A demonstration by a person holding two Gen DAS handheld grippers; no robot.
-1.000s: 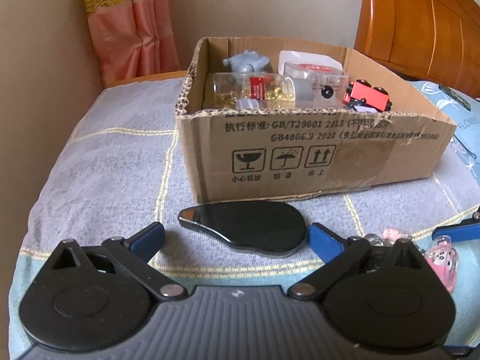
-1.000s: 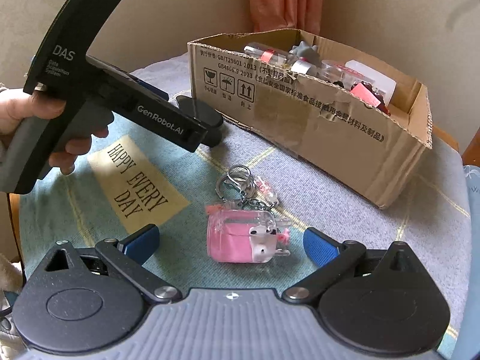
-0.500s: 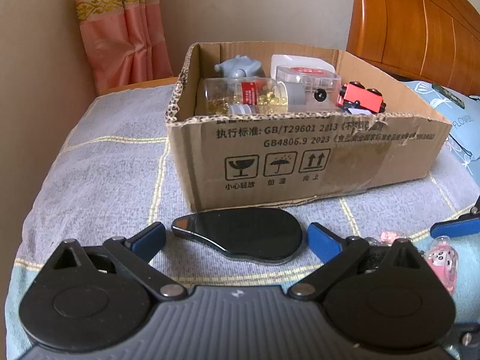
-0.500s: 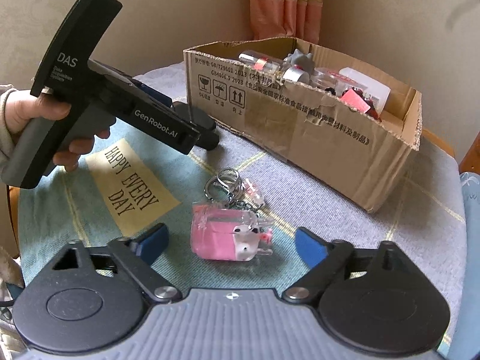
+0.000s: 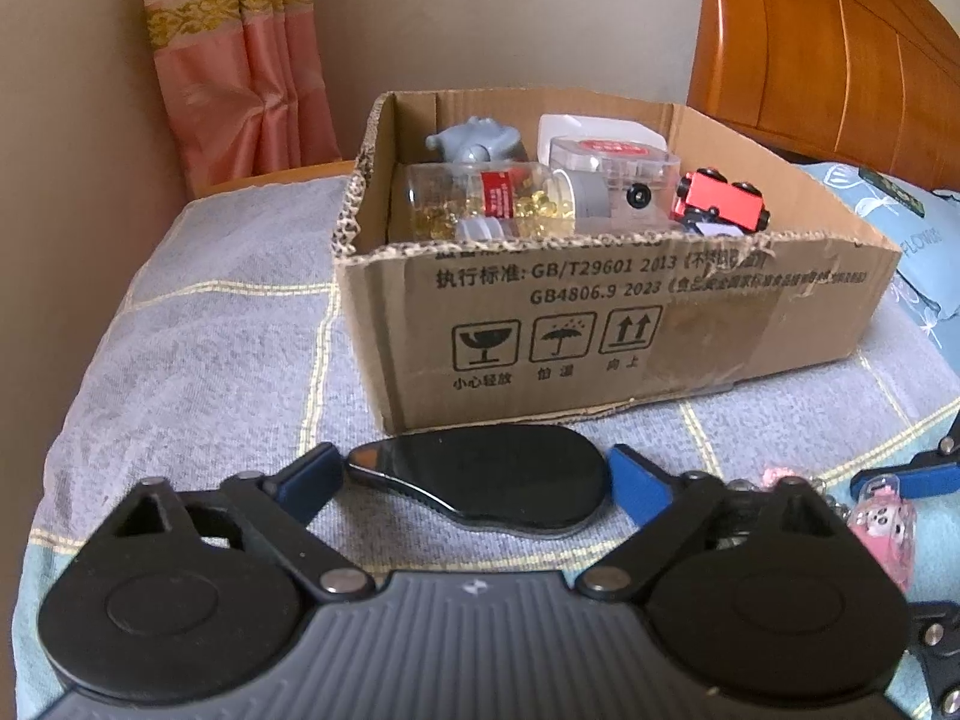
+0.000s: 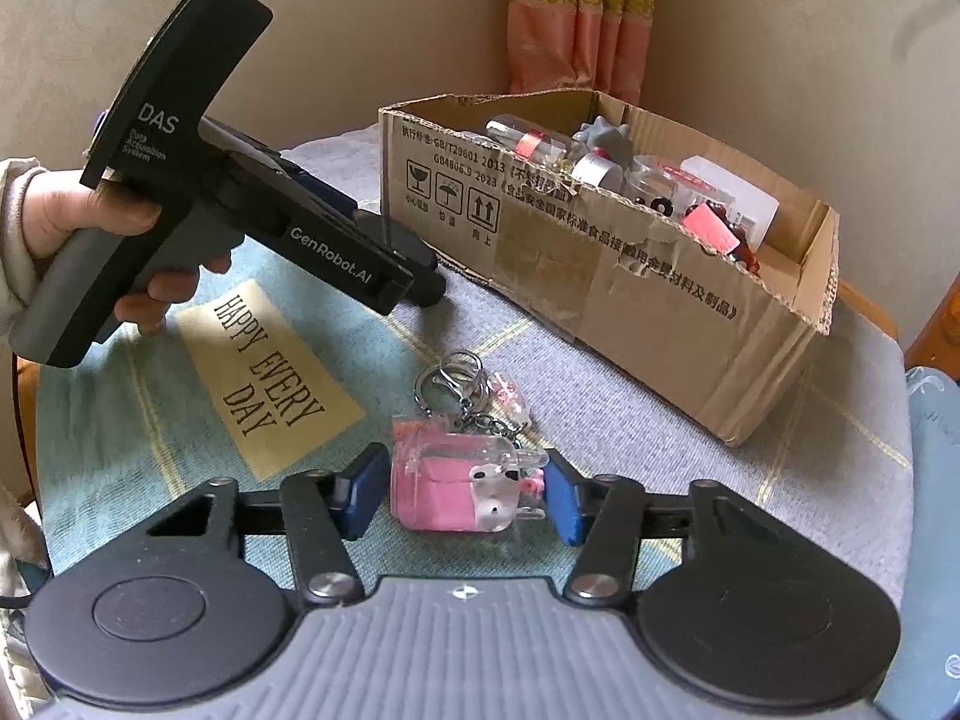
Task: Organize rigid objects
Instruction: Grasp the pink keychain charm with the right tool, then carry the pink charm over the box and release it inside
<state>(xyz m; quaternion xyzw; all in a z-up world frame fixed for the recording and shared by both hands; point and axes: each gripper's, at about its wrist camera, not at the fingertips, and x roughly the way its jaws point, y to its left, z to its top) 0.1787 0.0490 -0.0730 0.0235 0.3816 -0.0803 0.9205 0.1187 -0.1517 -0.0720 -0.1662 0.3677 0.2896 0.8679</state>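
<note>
A flat black oval object [image 5: 486,477] lies on the cloth just in front of the cardboard box [image 5: 690,324]. My left gripper [image 5: 474,480] is open with its blue pads on either side of it, close to its ends. A pink earphone case with a keyring [image 6: 456,486] lies on the cloth; my right gripper [image 6: 462,495] is open around it, pads near both sides. The case also shows in the left wrist view [image 5: 882,531]. The box [image 6: 630,264] holds a pill bottle [image 5: 480,207], a grey toy [image 5: 474,141], clear containers and a red toy car [image 5: 720,204].
A wooden headboard [image 5: 840,54] stands behind right, a pink curtain [image 5: 240,60] behind left. A "HAPPY EVERY DAY" patch [image 6: 270,372] marks the cloth. The left gripper's body and the hand [image 6: 120,228] fill the left of the right wrist view.
Both grippers have moved forward and down. The right pads have narrowed around the pink case. The left pads now flank the black object.
</note>
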